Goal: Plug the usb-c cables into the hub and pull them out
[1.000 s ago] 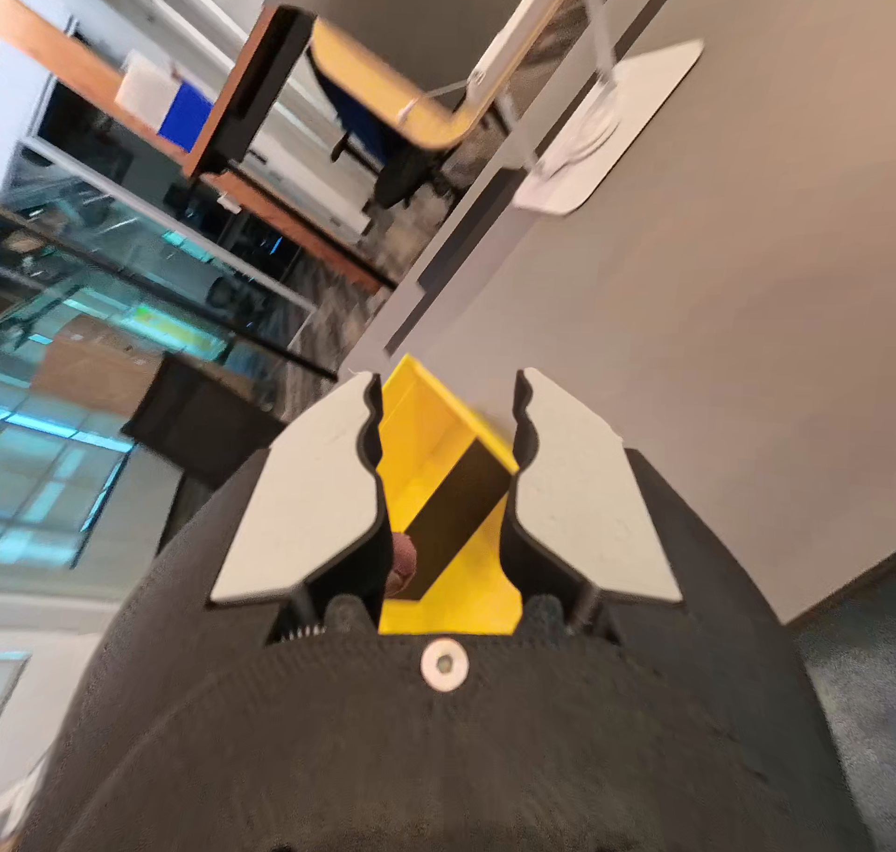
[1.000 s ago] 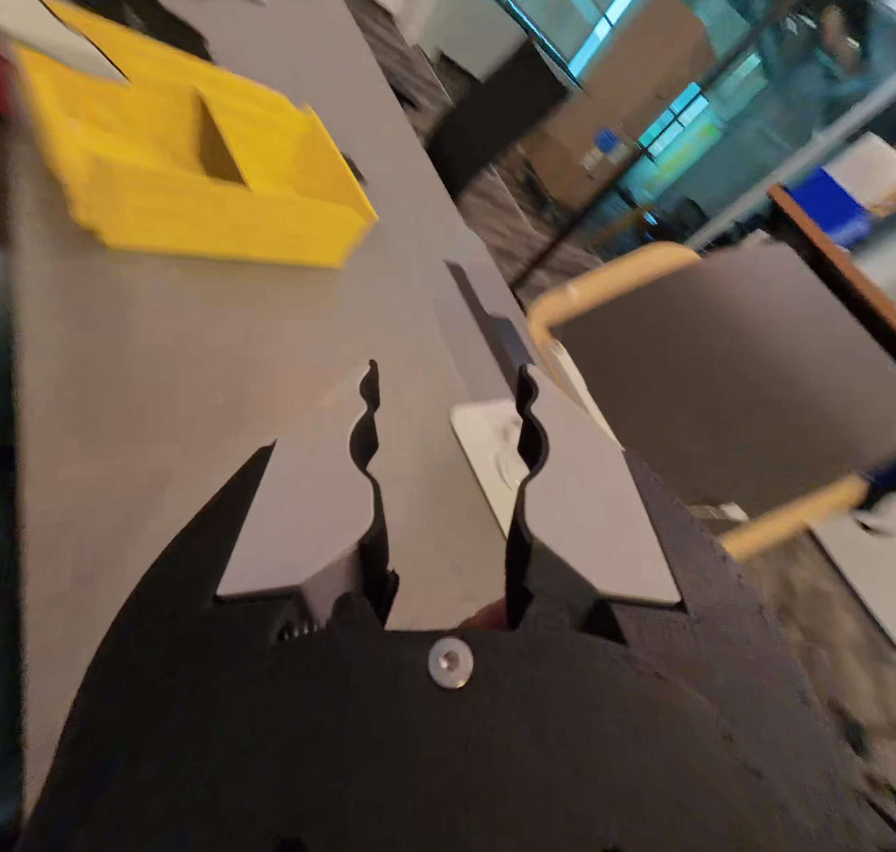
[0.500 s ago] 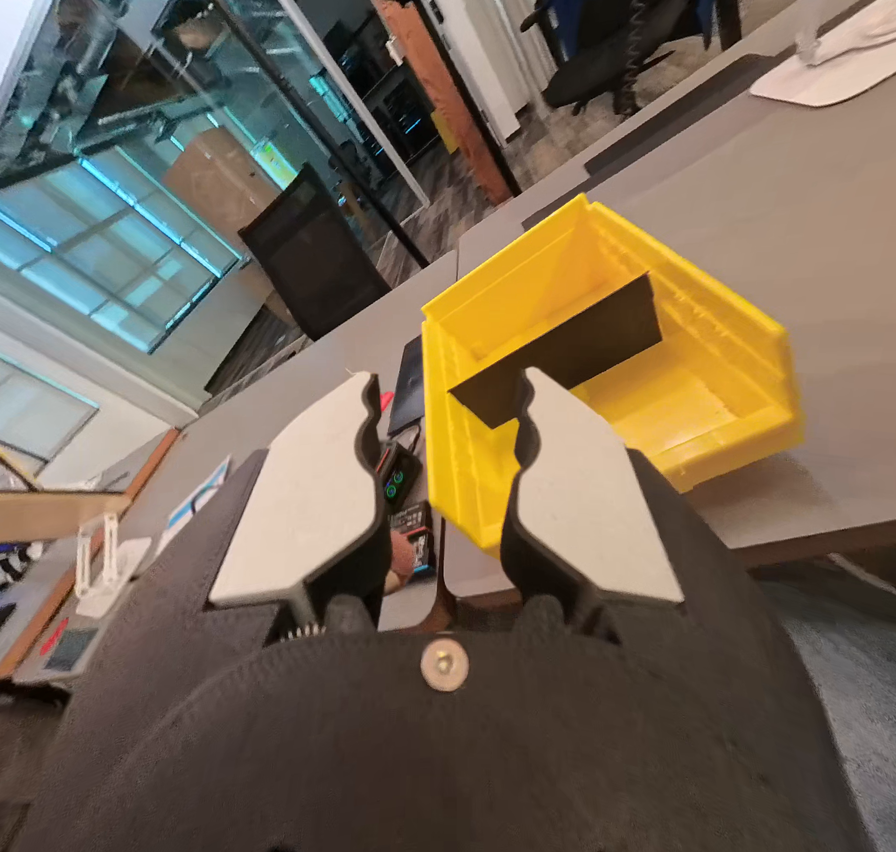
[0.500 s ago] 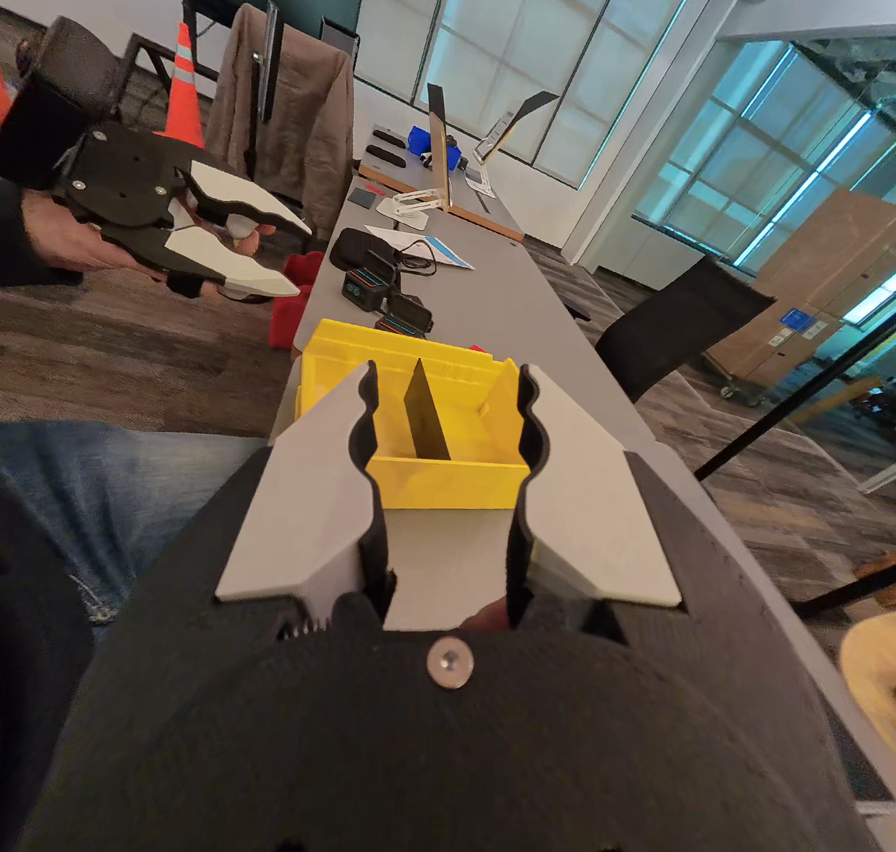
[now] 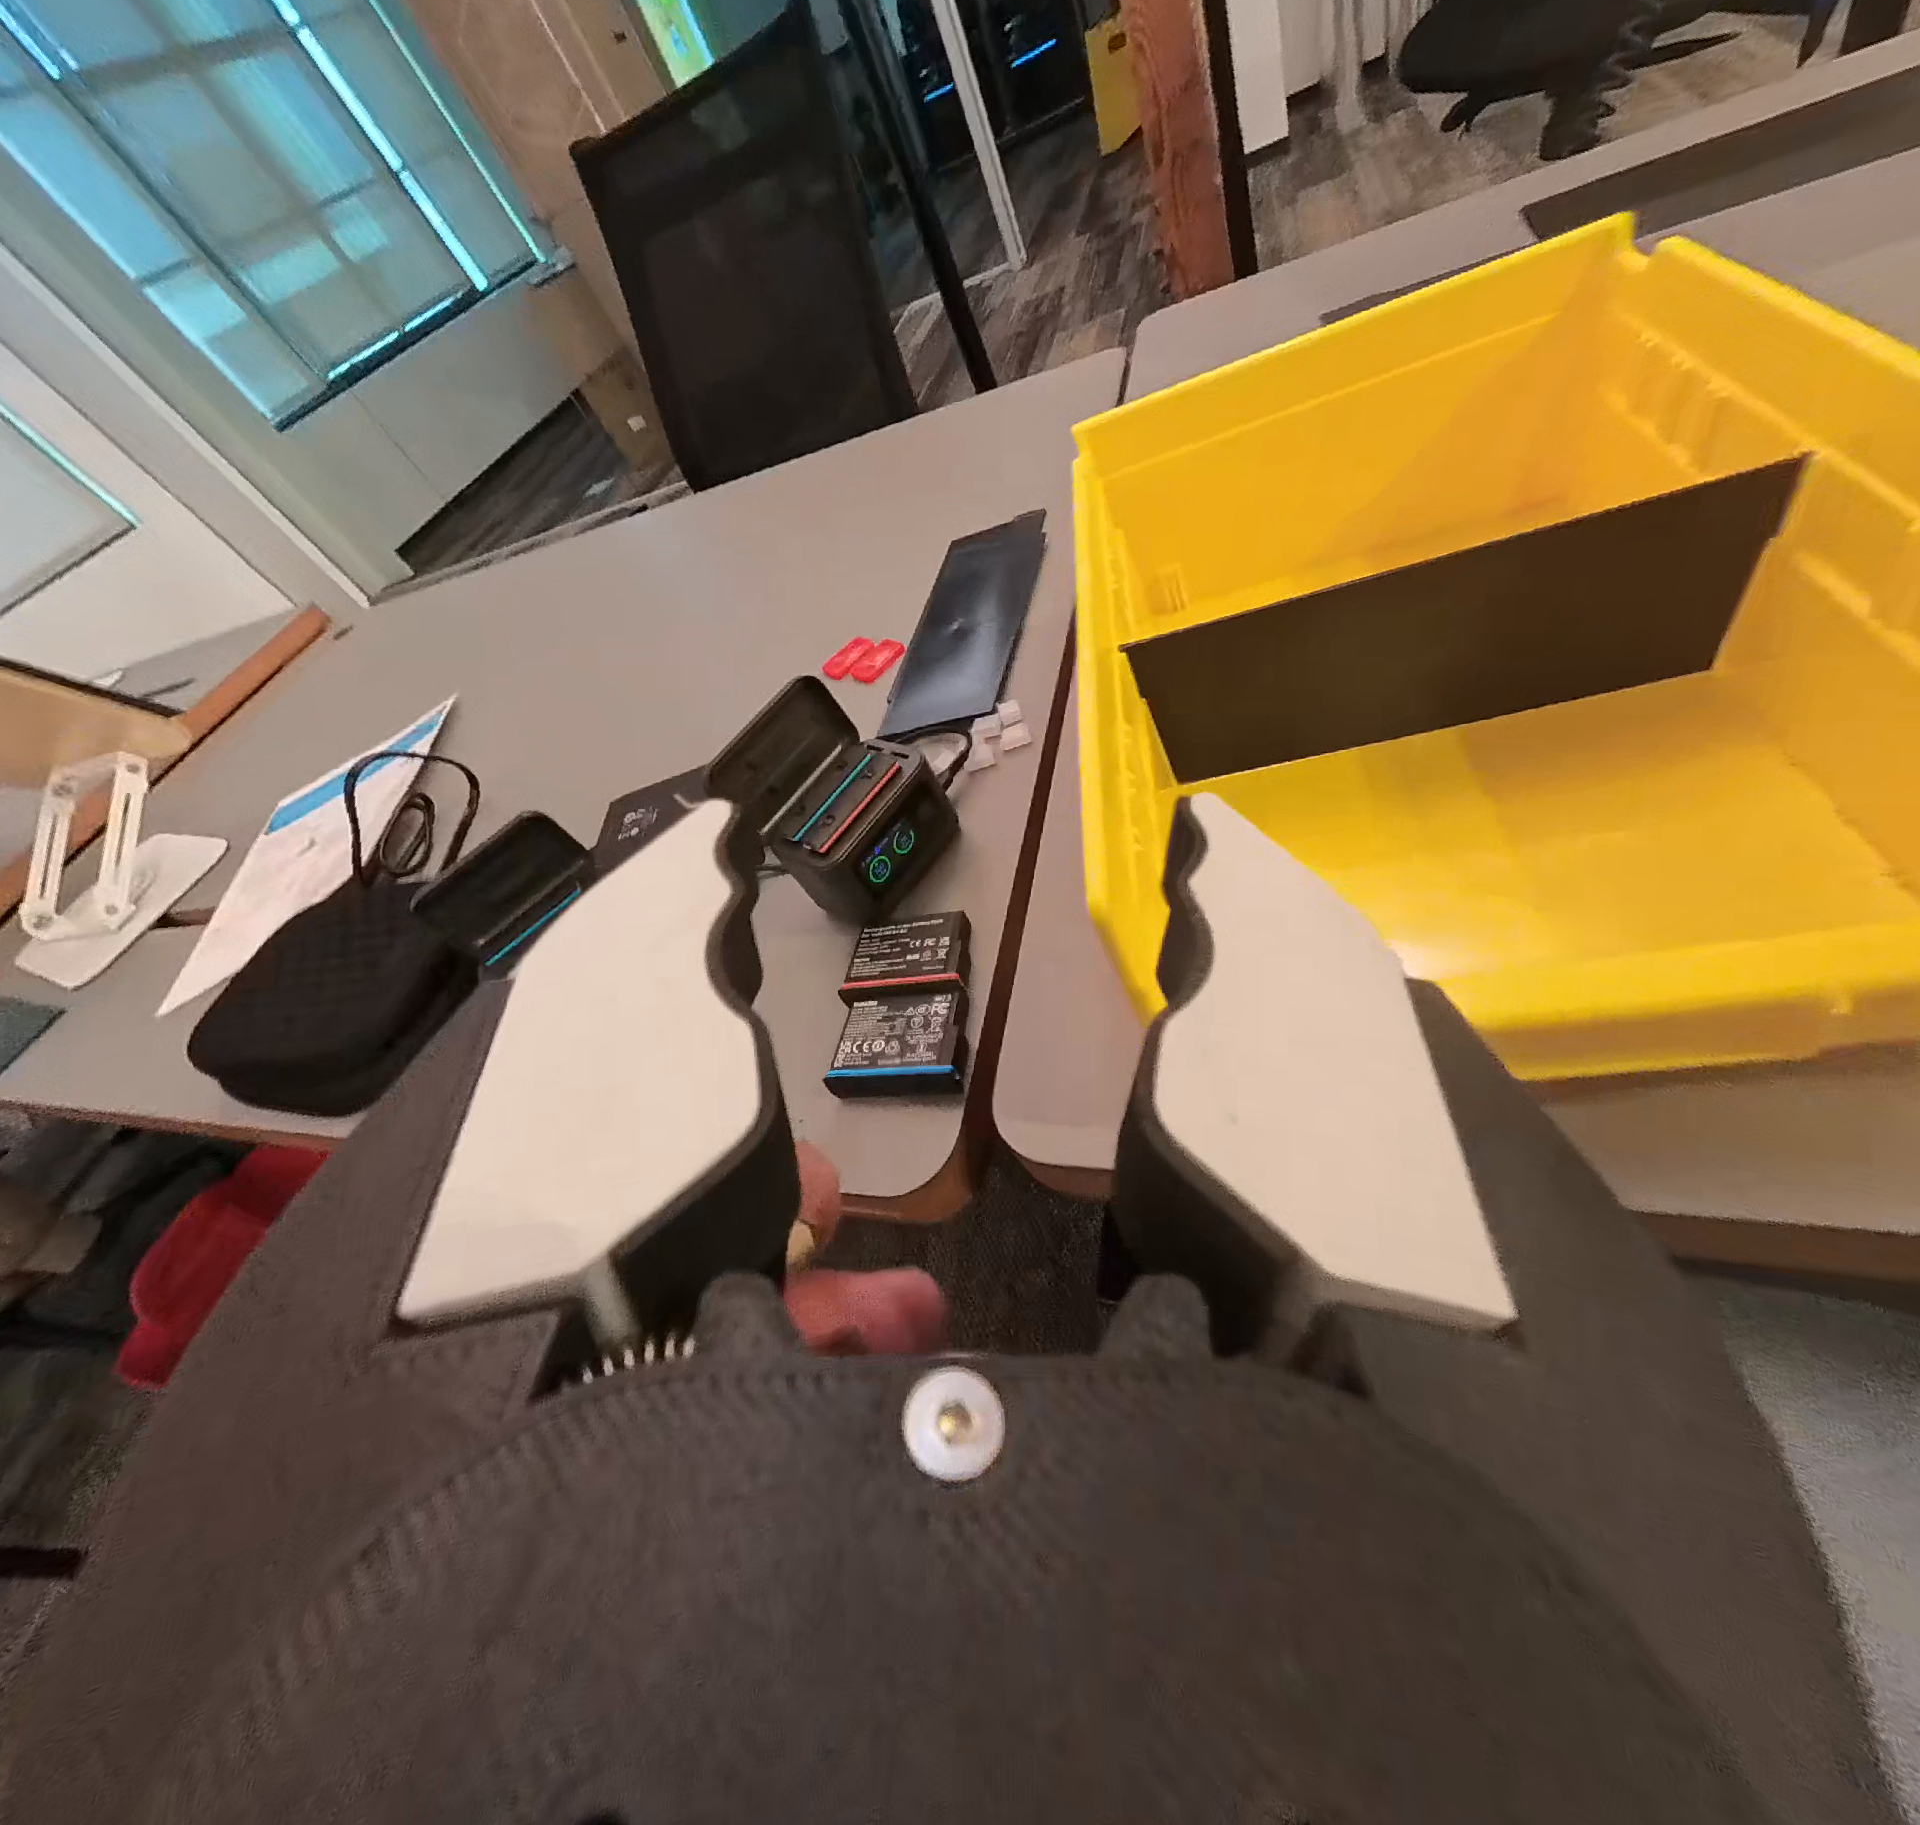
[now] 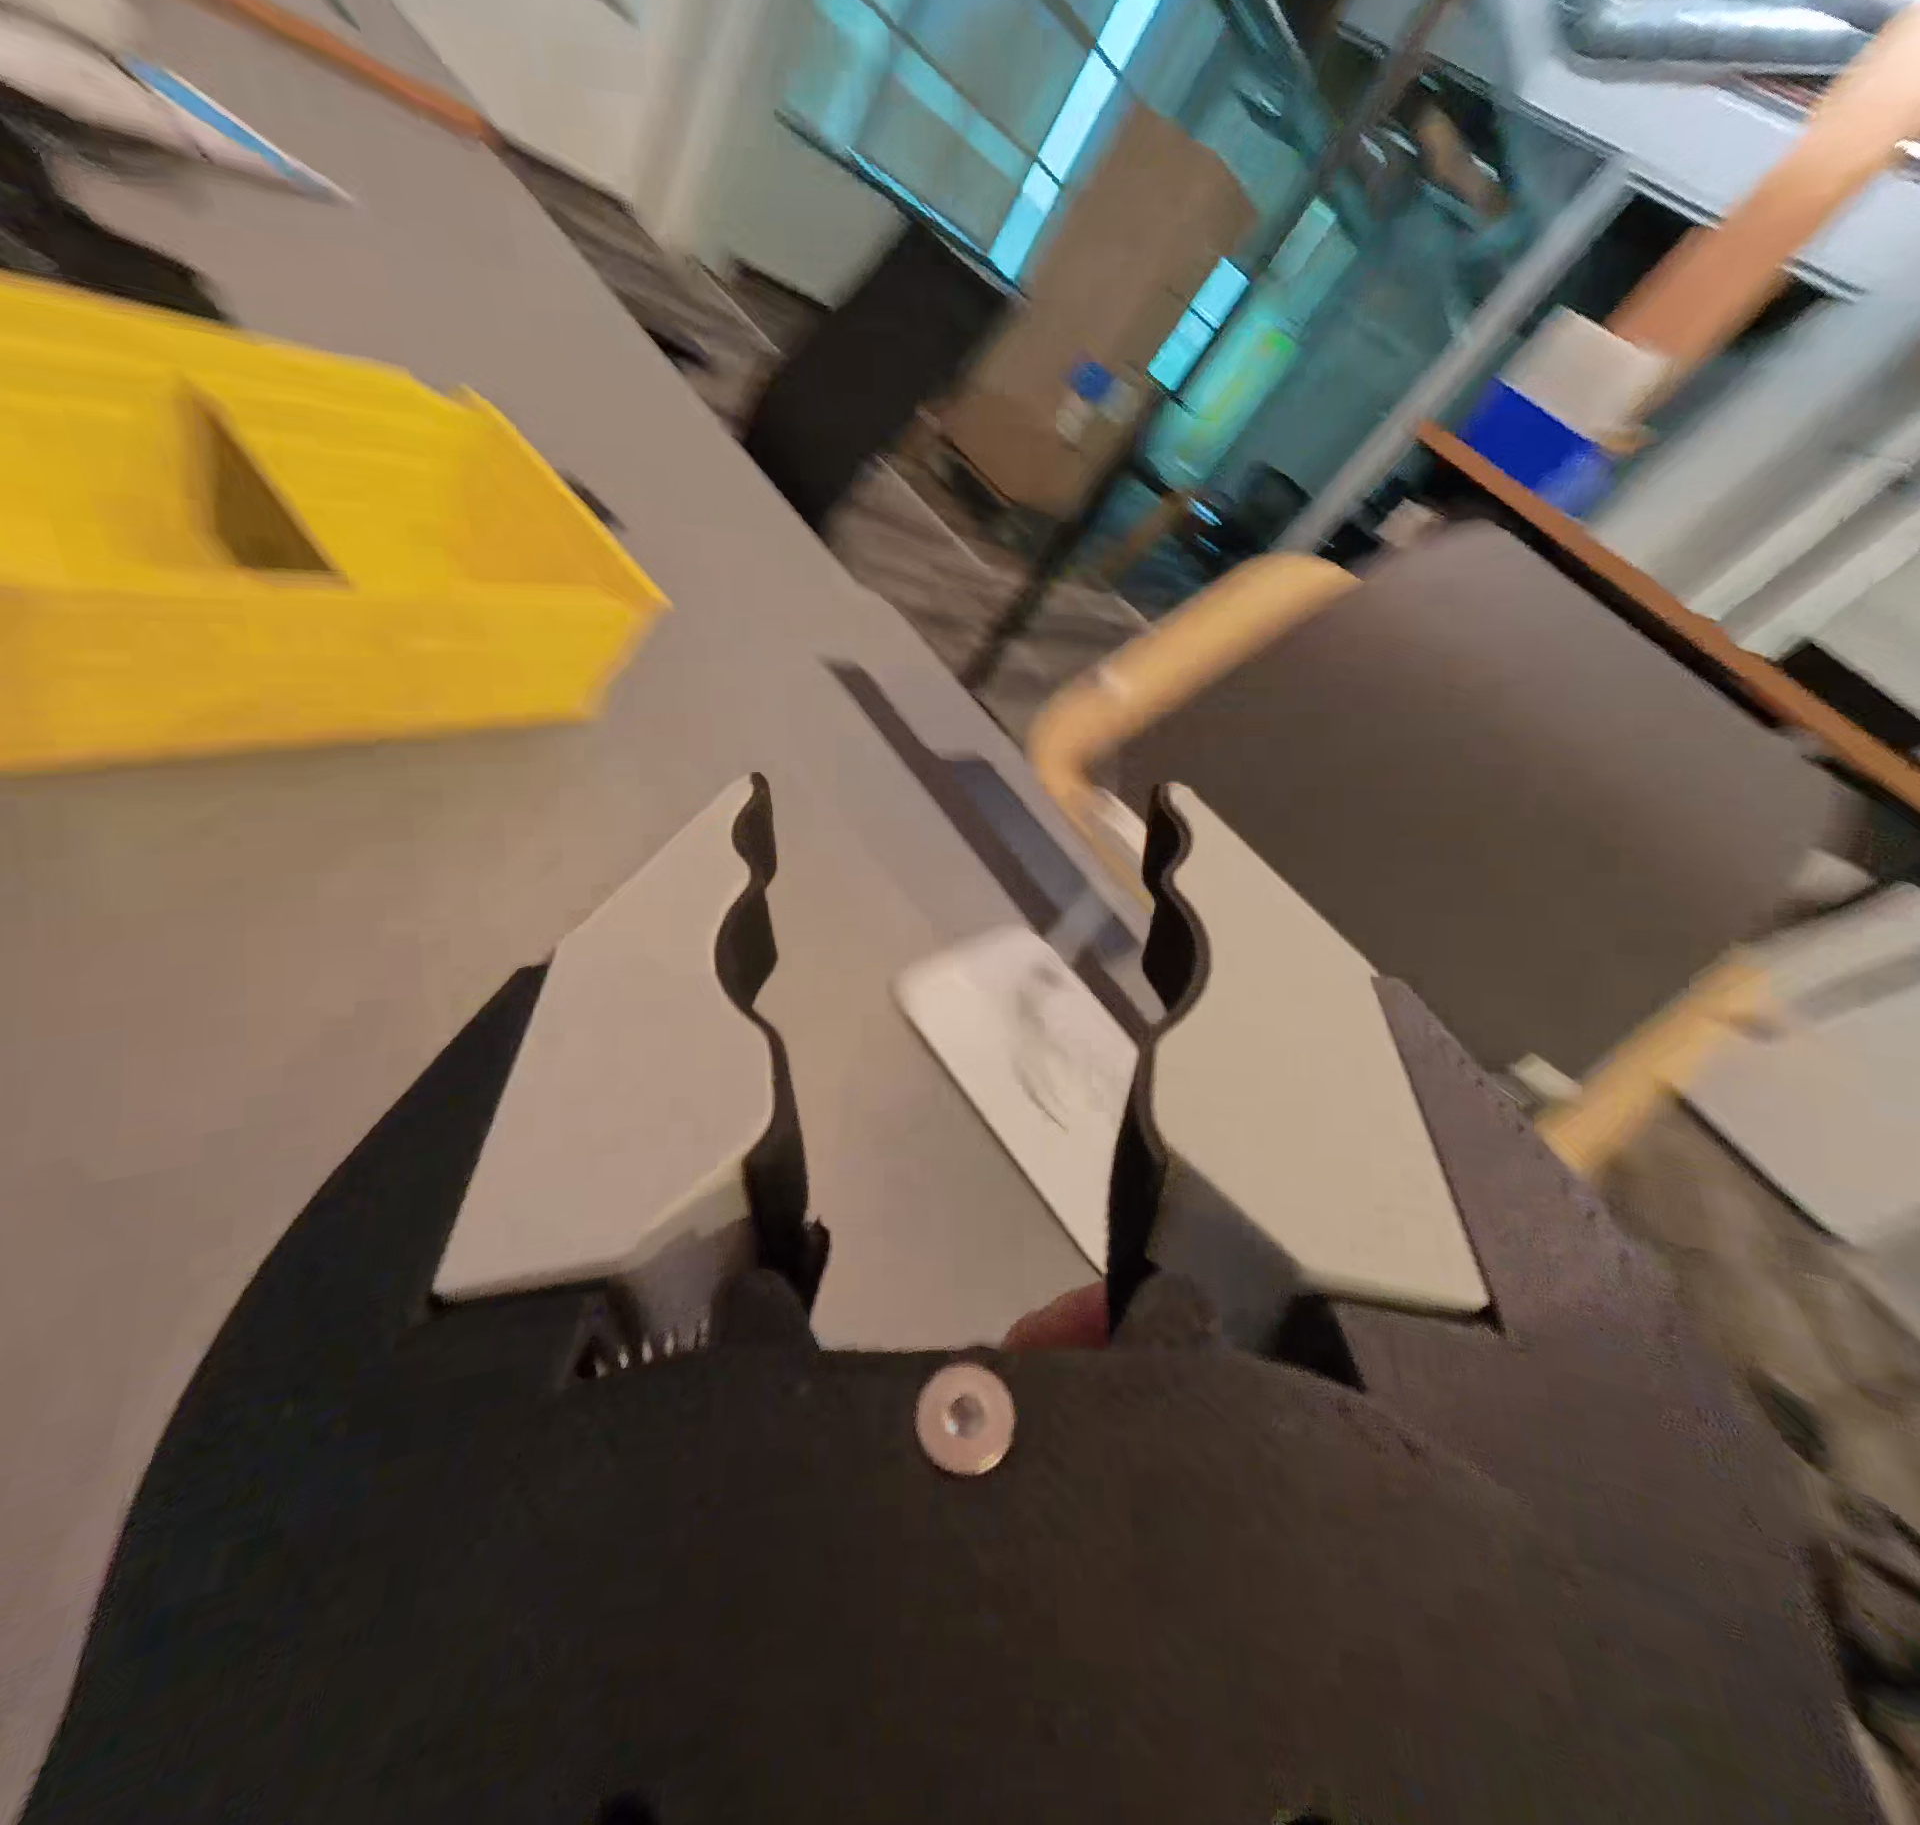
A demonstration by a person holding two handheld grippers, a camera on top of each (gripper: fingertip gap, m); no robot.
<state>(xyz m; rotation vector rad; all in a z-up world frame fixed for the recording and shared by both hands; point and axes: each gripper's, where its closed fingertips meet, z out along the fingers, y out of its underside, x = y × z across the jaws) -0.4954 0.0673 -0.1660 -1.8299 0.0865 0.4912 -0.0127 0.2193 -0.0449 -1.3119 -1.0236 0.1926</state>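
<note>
No usb-c hub or usb-c cables are identifiable in either view. My left gripper (image 5: 956,819) is open and empty, held off the front edge of the grey tables (image 5: 623,674), pointing at the gap between them. A black charging case (image 5: 842,819) with its lid open and two loose black batteries (image 5: 902,1001) lie just beyond its fingertips. My right gripper (image 6: 961,788) is open and empty above a grey tabletop (image 6: 312,944); that view is blurred.
A yellow bin (image 5: 1507,695) with a black divider (image 5: 1455,632) stands right of the left gripper and shows in the right wrist view (image 6: 260,549). A black pouch (image 5: 312,996), paper, a second case (image 5: 509,892), a white stand (image 5: 94,871) and a white base plate (image 6: 1018,1048) are nearby. The grippers' ends are close to 55 centimetres from one another. My left gripper's tips are some 20 centimetres from the black charging case (image 5: 842,819).
Both views swung quickly. The left gripper turned left and now faces the cases and batteries. The right gripper turned right, away from the bin's front, toward the white plate. Both stayed open.
</note>
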